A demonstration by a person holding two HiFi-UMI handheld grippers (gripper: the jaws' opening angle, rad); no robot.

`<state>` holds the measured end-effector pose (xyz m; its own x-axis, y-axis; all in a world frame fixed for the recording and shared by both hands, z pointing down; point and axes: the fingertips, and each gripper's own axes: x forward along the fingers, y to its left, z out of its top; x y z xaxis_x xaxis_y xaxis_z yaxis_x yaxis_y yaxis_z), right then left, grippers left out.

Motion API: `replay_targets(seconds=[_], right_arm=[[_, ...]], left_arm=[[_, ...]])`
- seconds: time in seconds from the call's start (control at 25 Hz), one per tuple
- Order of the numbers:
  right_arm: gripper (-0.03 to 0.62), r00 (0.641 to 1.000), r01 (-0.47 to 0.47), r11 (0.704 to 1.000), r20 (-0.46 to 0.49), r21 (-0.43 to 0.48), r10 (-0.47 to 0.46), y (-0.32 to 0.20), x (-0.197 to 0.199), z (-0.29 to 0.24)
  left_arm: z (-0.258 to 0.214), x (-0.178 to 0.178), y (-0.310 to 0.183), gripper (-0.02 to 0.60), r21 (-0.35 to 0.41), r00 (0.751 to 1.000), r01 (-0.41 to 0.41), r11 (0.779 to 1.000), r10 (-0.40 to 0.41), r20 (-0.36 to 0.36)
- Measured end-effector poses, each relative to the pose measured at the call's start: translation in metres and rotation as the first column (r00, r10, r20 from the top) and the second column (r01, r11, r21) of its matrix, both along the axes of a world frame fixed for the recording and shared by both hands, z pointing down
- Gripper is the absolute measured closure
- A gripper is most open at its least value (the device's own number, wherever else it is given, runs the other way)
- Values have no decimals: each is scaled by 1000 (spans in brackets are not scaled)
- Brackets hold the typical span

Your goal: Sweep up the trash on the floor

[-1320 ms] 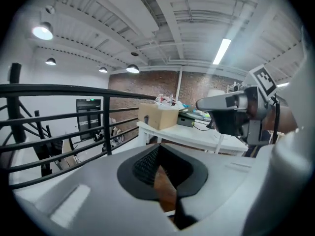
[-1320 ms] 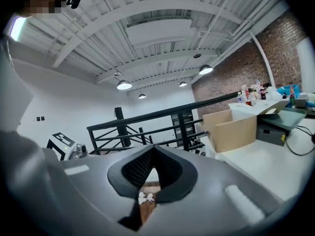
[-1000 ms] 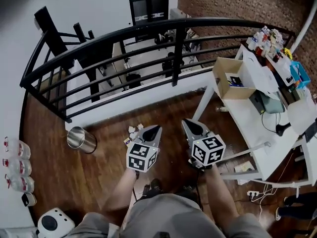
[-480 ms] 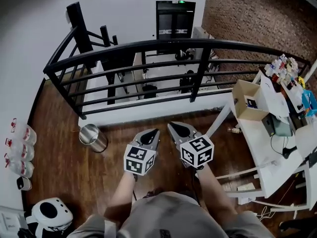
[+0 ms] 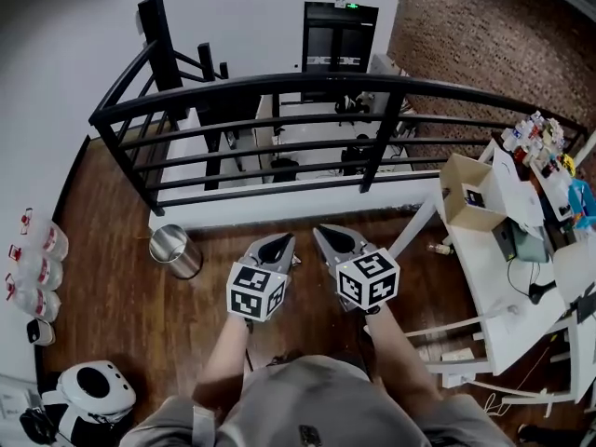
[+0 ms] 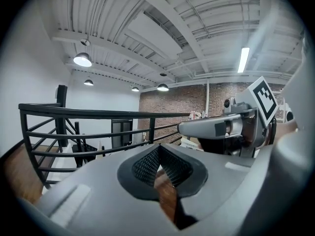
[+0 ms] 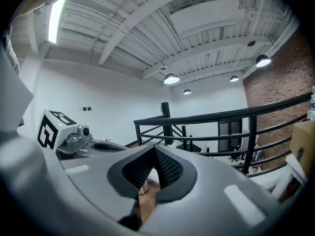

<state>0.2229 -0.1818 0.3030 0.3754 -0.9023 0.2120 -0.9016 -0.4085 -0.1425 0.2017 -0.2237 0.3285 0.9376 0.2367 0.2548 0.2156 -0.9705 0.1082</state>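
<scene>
Both grippers are held side by side above the wooden floor (image 5: 112, 315), pointing toward the black railing (image 5: 279, 91). My left gripper (image 5: 279, 241) is shut with nothing in it; its mesh pads meet in the left gripper view (image 6: 158, 149). My right gripper (image 5: 327, 234) is shut and empty too, pads together in its own view (image 7: 154, 149). Each gripper shows in the other's view: the right one (image 6: 231, 127), the left one (image 7: 74, 136). A steel waste bin (image 5: 175, 251) stands on the floor left of the left gripper. No trash, broom or dustpan shows in any view.
A white table (image 5: 494, 277) with an open cardboard box (image 5: 468, 194) and cables stands at the right. Several bottles (image 5: 33, 268) line the left wall, and a white round appliance (image 5: 93, 391) sits at the bottom left. The railing guards a drop to a lower floor.
Both grippers have risen and swung left toward the bin. The small paper scraps seen on the floor by the left gripper a second ago are out of sight.
</scene>
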Motion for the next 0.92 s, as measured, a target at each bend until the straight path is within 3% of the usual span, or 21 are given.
replay_targets(seconds=[0.92], right_arm=[[594,1000,20,1000,8,-19,-20,16,-6,5]], left_arm=[[7,-2,25,574,4,999,-32,999,32,20]])
